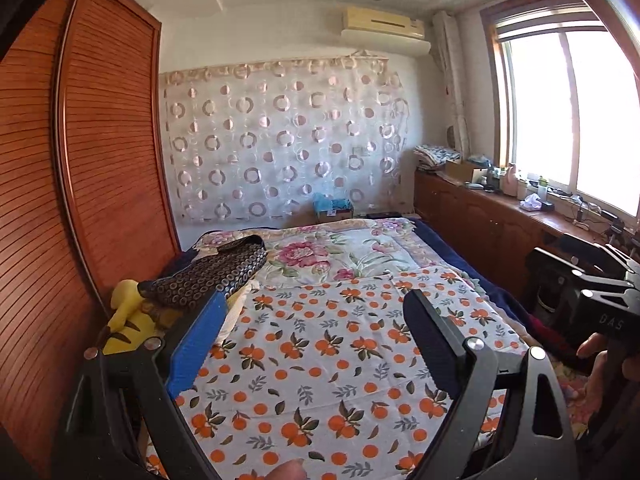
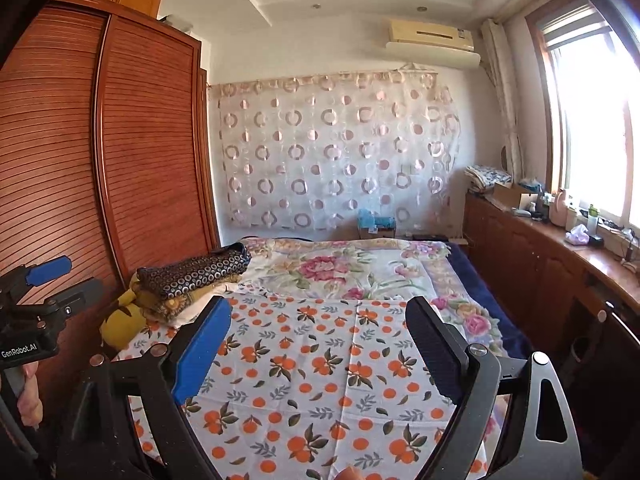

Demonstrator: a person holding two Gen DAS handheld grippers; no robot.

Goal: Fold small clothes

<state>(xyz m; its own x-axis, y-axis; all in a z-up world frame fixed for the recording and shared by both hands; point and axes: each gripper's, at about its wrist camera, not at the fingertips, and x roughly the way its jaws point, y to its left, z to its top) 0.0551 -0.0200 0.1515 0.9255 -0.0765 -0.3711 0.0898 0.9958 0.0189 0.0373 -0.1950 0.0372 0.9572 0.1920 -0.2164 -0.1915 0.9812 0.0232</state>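
A white cloth printed with oranges (image 1: 328, 360) (image 2: 320, 380) lies spread flat on the bed, with fold creases across it. My left gripper (image 1: 316, 296) hovers over the cloth's left part, open, with nothing between its blue and black pads. My right gripper (image 2: 320, 302) hovers over the same cloth a little further right, open just as wide and also empty. At the bed's left edge a dark folded garment with a ring pattern (image 1: 212, 272) (image 2: 196, 268) tops a small stack of folded pieces.
A yellow plush toy (image 1: 124, 312) lies beside the stack, against the slatted wooden wardrobe (image 1: 80, 160). A floral bedspread (image 1: 340, 248) covers the bed. A low wooden cabinet (image 1: 480, 216) with bottles and boxes runs under the window on the right.
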